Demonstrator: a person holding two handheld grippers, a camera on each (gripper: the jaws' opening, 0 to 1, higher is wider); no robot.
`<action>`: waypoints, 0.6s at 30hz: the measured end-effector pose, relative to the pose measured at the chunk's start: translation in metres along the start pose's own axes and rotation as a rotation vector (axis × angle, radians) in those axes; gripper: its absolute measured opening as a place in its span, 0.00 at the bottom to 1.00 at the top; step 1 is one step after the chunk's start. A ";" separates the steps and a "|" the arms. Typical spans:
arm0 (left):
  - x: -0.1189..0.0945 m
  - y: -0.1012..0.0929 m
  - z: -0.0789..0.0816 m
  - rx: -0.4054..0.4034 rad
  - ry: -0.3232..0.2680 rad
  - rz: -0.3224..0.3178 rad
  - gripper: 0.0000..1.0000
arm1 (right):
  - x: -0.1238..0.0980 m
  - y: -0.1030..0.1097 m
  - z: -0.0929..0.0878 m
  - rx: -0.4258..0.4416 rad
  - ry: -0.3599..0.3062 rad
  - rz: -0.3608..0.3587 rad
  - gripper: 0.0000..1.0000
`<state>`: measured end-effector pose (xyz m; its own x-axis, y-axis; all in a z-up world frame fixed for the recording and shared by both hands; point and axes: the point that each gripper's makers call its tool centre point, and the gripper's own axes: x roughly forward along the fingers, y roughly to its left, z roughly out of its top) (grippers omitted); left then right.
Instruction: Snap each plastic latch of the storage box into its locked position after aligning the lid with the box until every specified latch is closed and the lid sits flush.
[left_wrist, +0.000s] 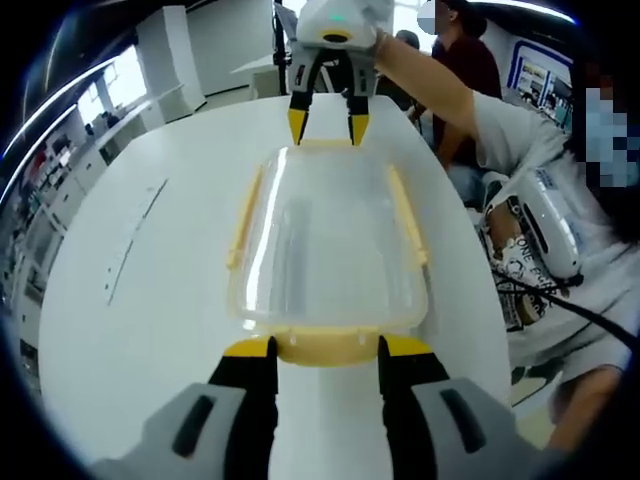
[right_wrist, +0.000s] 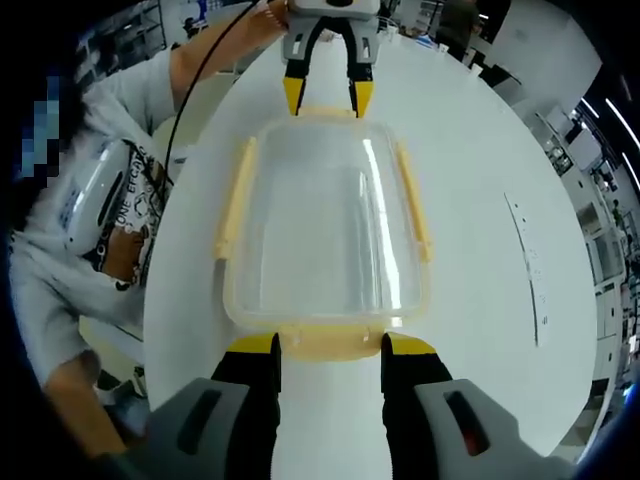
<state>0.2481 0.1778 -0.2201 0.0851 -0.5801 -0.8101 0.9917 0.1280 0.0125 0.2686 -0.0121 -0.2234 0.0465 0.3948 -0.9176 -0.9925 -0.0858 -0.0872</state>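
One clear box with a clear lid lies on a white round table, held between two grippers at its opposite short ends. Four yellow latches edge it, one on each side. In the left gripper view, the left gripper has its jaws apart, yellow tips on either side of the near end latch, not closed on it. At the far end the right gripper points its spread jaws down at the far latch. The two long side latches flare outward from the rim. In the right gripper view the same box lies lengthwise, and the right gripper straddles its near latch, tips apart, with the left gripper opposite. One person in a printed white shirt stands at the table edge.
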 end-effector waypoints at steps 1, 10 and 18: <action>0.001 -0.002 -0.001 0.004 0.004 0.002 0.39 | 0.004 -0.002 0.000 -0.001 0.011 0.009 0.38; 0.003 -0.004 -0.002 0.010 0.007 0.000 0.39 | 0.005 0.000 -0.001 -0.001 0.010 0.020 0.38; 0.004 -0.003 -0.001 0.017 0.000 0.011 0.39 | 0.004 0.001 -0.003 -0.003 0.005 0.010 0.38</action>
<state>0.2455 0.1761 -0.2242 0.0959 -0.5790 -0.8097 0.9922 0.1206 0.0313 0.2680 -0.0130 -0.2281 0.0367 0.3897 -0.9202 -0.9926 -0.0926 -0.0788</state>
